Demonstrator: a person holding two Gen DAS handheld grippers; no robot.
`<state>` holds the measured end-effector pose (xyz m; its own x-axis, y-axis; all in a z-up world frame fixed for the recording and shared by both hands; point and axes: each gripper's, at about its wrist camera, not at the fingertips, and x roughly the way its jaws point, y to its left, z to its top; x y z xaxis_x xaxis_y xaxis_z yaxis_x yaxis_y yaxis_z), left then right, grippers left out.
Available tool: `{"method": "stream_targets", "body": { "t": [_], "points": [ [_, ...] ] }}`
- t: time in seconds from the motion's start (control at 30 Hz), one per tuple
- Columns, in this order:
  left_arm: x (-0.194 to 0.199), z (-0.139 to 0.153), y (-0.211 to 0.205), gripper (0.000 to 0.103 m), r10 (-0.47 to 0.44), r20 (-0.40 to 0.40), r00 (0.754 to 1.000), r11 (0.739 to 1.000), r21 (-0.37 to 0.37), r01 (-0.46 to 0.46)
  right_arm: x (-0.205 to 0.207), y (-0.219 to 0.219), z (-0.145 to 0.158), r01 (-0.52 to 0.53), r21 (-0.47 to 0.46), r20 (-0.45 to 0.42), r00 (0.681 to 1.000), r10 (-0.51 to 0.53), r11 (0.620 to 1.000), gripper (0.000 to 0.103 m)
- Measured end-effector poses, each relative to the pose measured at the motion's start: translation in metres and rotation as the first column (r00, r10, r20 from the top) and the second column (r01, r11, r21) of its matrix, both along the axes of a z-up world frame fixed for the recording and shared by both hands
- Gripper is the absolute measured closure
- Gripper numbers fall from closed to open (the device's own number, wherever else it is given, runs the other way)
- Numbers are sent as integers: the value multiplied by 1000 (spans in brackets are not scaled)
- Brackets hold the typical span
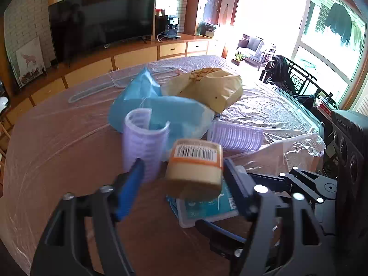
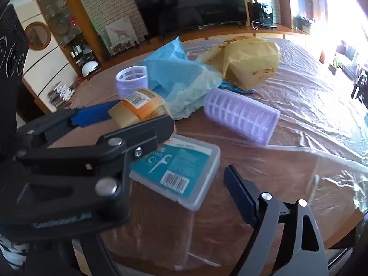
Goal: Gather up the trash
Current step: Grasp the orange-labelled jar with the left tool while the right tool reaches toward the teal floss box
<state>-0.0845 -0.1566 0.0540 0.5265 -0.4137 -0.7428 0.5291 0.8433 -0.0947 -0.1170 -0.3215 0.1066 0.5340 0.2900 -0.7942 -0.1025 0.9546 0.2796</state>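
Observation:
My left gripper (image 1: pixel 182 172) is open around a roll of brown tape (image 1: pixel 195 169) with an orange barcode label; the roll sits between the blue pads, closer to the right one. In the right wrist view the same roll (image 2: pixel 140 108) lies between the left gripper's fingers. My right gripper (image 2: pixel 191 174) is open over a clear floss-pick box (image 2: pixel 179 172) with a teal label, which also shows in the left wrist view (image 1: pixel 207 209). Its left finger is hidden behind the left gripper's body.
On the plastic-covered table (image 1: pixel 57 149): two lilac hair rollers, one upright (image 1: pixel 143 142), one lying (image 1: pixel 235 135), crumpled blue plastic (image 1: pixel 161 112) and a tan paper bag (image 1: pixel 211 87). A dark chair (image 1: pixel 296 80) stands at the far right edge.

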Motion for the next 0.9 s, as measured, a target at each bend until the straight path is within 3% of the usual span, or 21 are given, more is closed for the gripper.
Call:
{"method": "stream_targets", "body": {
  "t": [0.13,0.4,0.9],
  "points": [
    [6,-3,4,56,-22,-13,1000,1000,0,22,7,11,-1,31,-27,11,999,-31,999,19],
    [15,-6,25,56,-5,-45,999,998,-65,2,6,12,-2,12,-18,21,1000,-11,1000,23],
    [-5,-5,46,56,92,-48,995,991,-89,-96,-14,-29,2,34,11,9,999,-34,999,23]
  ]
}}
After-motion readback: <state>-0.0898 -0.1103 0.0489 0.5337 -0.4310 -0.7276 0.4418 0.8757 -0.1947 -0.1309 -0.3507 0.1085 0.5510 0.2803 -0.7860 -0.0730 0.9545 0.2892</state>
